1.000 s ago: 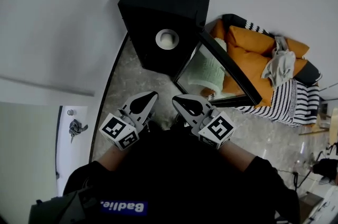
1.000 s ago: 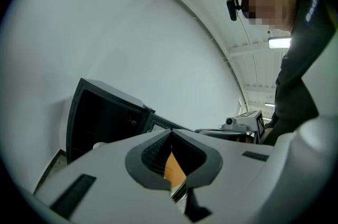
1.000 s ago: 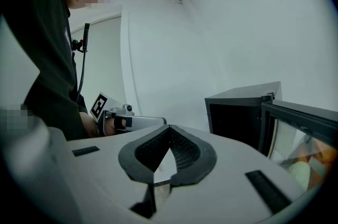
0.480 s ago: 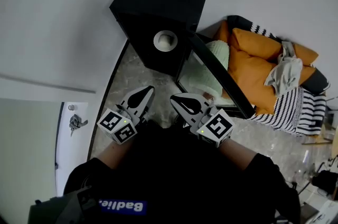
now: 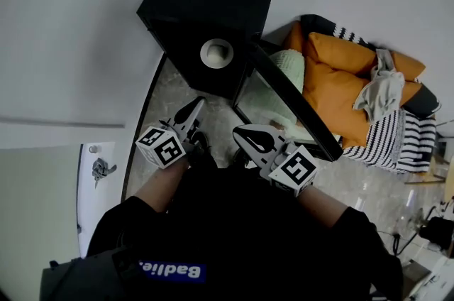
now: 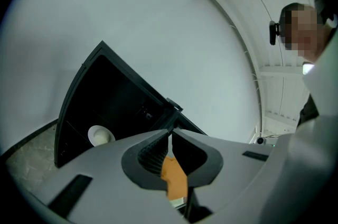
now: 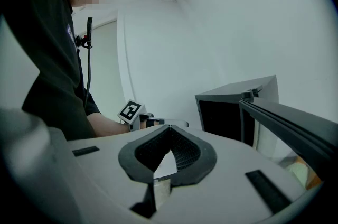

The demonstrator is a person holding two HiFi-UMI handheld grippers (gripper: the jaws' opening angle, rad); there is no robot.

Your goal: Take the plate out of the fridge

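A black fridge (image 5: 213,15) stands on the floor with its glass door (image 5: 291,104) swung open to the right. Inside it sits a white plate (image 5: 216,52), seen in the left gripper view as a pale disc (image 6: 100,136) low in the dark cavity (image 6: 116,106). My left gripper (image 5: 198,103) is held in front of the opening, short of the plate. Its jaws are just starting to part, the tips (image 6: 170,133) still almost touching, with nothing between them. My right gripper (image 5: 237,130) hangs beside the door, shut and empty (image 7: 169,127).
The open door (image 7: 296,122) juts out towards my right side. Orange cushions (image 5: 340,72) and a striped blanket (image 5: 394,143) lie beyond it. The fridge stands on marbled floor (image 5: 167,101) against a white wall.
My left gripper has rolled onto its side and crept forward towards the fridge opening. The right gripper has barely shifted.
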